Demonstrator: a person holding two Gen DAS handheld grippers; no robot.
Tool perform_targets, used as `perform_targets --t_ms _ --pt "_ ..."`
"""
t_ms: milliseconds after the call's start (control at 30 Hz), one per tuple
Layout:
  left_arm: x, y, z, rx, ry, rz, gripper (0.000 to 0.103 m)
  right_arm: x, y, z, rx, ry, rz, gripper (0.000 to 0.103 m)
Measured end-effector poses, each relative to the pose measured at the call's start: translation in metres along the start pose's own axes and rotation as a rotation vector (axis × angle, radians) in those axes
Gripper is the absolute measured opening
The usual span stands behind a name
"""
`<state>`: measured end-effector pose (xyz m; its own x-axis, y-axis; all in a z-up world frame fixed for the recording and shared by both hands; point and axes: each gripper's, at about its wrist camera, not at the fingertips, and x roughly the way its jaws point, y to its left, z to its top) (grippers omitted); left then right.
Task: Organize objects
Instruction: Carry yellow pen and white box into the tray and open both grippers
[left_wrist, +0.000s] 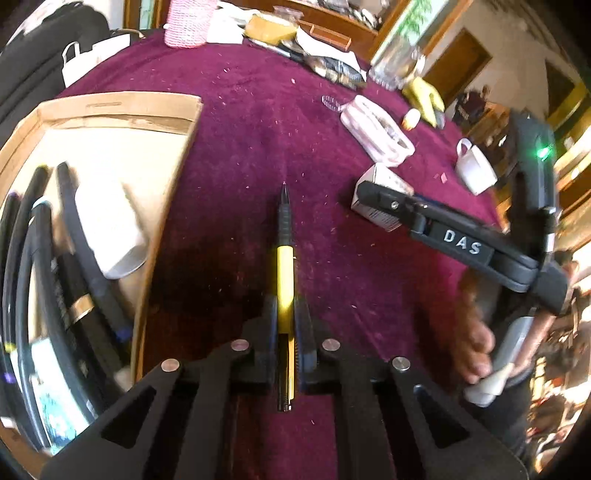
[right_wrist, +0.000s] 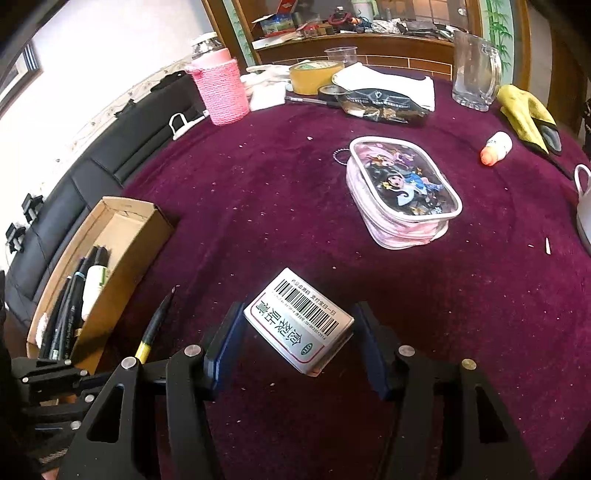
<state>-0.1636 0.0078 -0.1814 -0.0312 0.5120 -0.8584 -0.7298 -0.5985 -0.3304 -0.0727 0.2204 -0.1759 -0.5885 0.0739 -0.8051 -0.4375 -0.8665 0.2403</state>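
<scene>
**Left wrist view: pen clamped mid-barrel, box between the other jaws**

Left wrist view has the left gripper (left_wrist: 286, 325) clenched on a slim yellow-and-black plastic pen (left_wrist: 285, 266), its pads pinching the yellow barrel while the black ribbed tip juts forward and the clip end trails back between the linkages. Such a pen is probably light, stiff and smooth, so it can swivel or slide in a two-point pinch; a hold near the middle of the barrel, as here, looks the safest against tipping.

Just left of those fingers lies an open brown cardboard box (left_wrist: 122, 107) already holding several dark pens and a white bottle, likely where the pen goes.

Right wrist view shows the right gripper (right_wrist: 299, 332) with its blue pads standing either side of a small white printed carton with a barcode (right_wrist: 299, 321). The carton sits skewed between them, its corners at or very near the pads; whether they press on it I cannot tell. Thin card is light but crushable, so its short flat sides want a gentle squeeze.

Ahead of that gripper, on the plum velvet tablecloth (right_wrist: 280, 206), rests a pink clear-topped zip pouch (right_wrist: 402, 192).
</scene>
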Motion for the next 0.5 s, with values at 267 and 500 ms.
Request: perform_targets --t_ms 267,500 --pt "-0.065 0.042 -0.016 -0.107 -0.102 -0.037 0.006 -0.013 0.009 -0.001 0.012 -0.033 0.142 0.053" --pt "-0.099 0.102 -0.024 -0.211 -0.159 0.039 0.006 -0.037 0.048 -0.018 -0.016 -0.027 0.298 0.053"
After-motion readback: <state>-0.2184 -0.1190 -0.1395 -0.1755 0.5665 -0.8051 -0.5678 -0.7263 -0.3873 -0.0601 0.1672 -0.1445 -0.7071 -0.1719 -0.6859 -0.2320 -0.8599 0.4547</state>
